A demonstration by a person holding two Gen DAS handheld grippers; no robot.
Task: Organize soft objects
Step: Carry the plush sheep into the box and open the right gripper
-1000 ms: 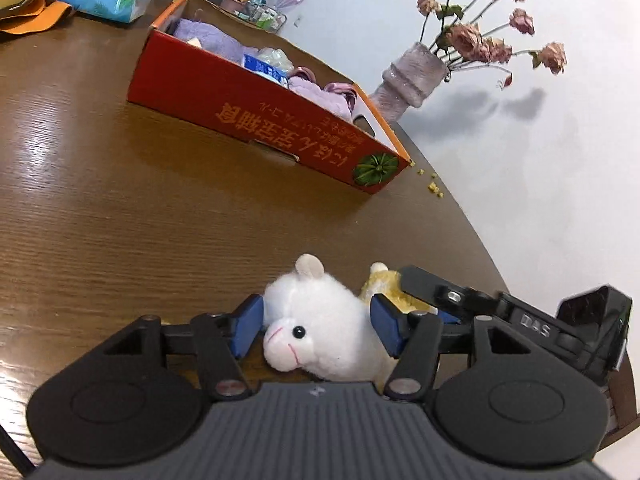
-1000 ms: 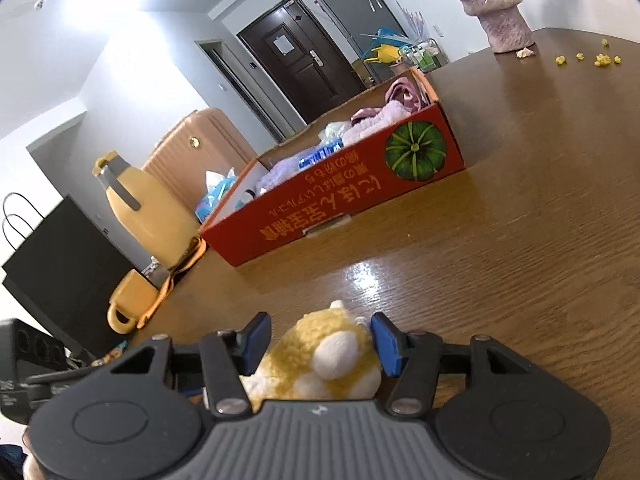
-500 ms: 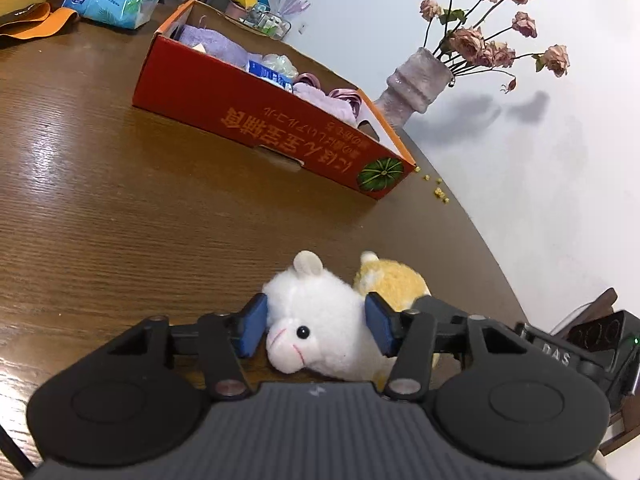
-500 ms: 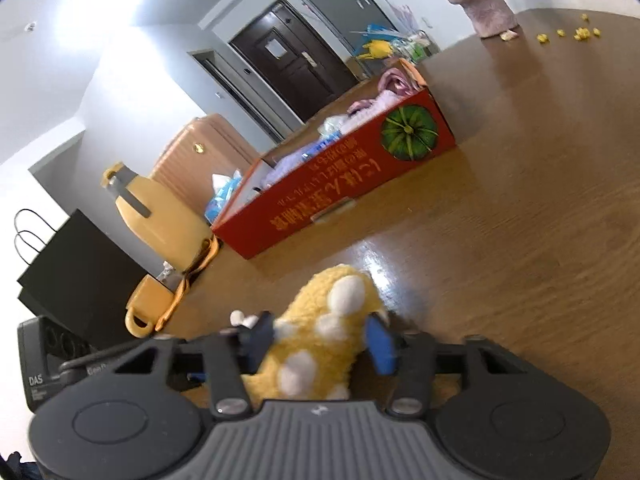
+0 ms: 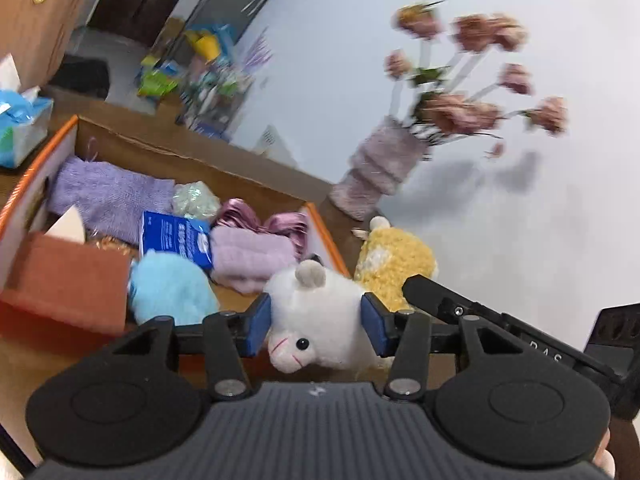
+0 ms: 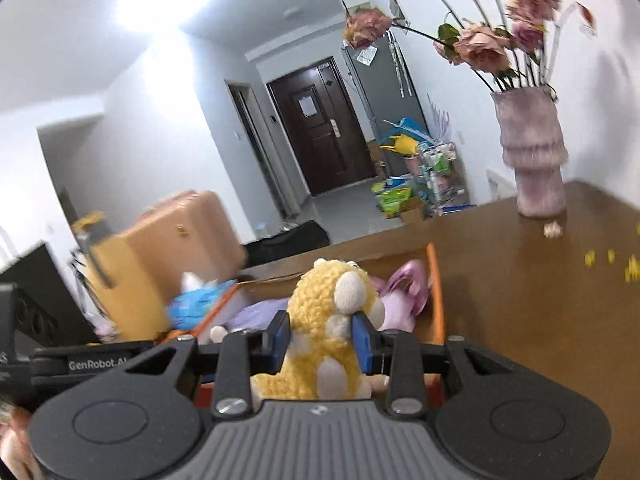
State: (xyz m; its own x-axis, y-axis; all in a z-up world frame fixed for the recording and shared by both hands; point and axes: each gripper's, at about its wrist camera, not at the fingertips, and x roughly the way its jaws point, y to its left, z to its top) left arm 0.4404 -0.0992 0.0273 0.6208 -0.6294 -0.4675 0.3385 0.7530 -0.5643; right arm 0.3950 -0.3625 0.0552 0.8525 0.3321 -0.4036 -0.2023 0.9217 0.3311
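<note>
A white plush lamb (image 5: 320,312) hangs over the near right end of the orange-red cardboard box (image 5: 60,280), pinched at its body by my left gripper (image 5: 316,324), whose blue pads dent it. Just right of it is a yellow plush animal (image 5: 394,264). In the right wrist view that yellow plush (image 6: 324,320) stands upright between the pads of my right gripper (image 6: 320,334), lifted in front of the box's right wall (image 6: 436,292). The right jaws are closing and squeeze its middle. In the box lie a purple towel (image 5: 104,196), a blue fluffy toy (image 5: 172,288), a blue packet (image 5: 176,236) and a pink cloth (image 5: 252,256).
A ribbed vase of pink flowers (image 6: 532,160) stands on the brown table (image 6: 540,320) just beyond the box's right end. Yellow crumbs (image 6: 632,268) lie to the right of it. A blue tissue pack (image 5: 20,128) sits left of the box, and a tan suitcase (image 6: 180,248) stands behind.
Both grippers have closed on their plush toys, lifted them off the table and carried them forward to the box, whose inside now shows from above. The right gripper has rolled the yellow plush upright.
</note>
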